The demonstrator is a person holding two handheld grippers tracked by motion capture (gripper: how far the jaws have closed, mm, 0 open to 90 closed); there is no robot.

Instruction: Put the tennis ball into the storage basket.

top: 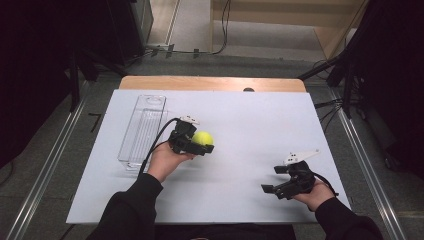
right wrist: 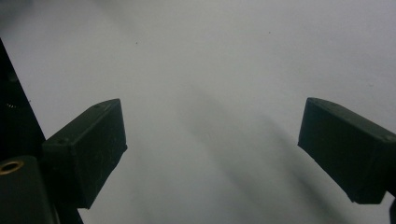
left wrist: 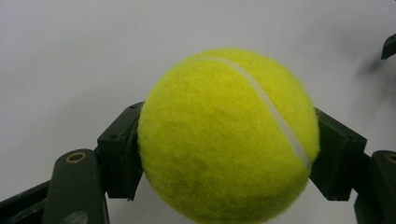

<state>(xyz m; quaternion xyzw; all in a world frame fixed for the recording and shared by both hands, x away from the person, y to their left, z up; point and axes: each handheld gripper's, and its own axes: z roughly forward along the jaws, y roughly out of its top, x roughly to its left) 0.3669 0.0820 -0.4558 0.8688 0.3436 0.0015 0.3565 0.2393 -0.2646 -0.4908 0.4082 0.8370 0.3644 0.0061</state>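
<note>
Partly, our view of the tennis ball (top: 203,138) is blocked from above: the left gripper (top: 200,145) covers its near side, and in the left gripper view its bottom is cut off by the frame. We also lose both sleeves at the lower edge of the high view, and the far end of the clear plastic bin (top: 141,131) is faint against the white table (top: 250,120), so we can hardly trace its rim there.

We see open white surface between the two grippers and beyond the ball towards the far edge, where a strip of bare wood shows. The bin lies just left of our left hand (top: 162,159), near but apart. Our right gripper (top: 275,179) sits close to the near right corner of the table, well apart from the ball.

The ball is yellow-green and fuzzy, with one curved white seam (left wrist: 266,100) across its upper right. It sits left of the table's centre, with both black pads (left wrist: 122,149) of our left gripper pressed on its sides. Our right gripper's jaws stand wide apart with only bare table between them.
</note>
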